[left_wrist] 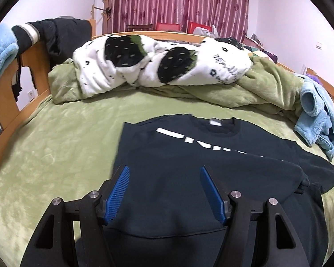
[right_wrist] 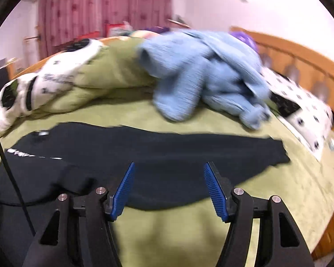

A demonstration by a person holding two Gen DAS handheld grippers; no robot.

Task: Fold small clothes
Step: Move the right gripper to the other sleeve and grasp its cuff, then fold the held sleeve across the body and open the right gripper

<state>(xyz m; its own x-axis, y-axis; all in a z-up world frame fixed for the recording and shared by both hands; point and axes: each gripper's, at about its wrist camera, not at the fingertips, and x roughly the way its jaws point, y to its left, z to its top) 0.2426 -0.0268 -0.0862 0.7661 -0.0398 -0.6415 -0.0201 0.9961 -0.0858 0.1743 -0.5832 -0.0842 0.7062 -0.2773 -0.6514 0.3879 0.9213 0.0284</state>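
Because it lies flat across the centre of both frames on the green bed (left_wrist: 55,155), the dark sweatshirt (left_wrist: 189,166) looks soft, light and limp; its sleeve end (right_wrist: 276,153) or hem suits pinching. The left hand-held gripper (left_wrist: 164,169) and right hand-held gripper (right_wrist: 169,165) gape wide, empty.
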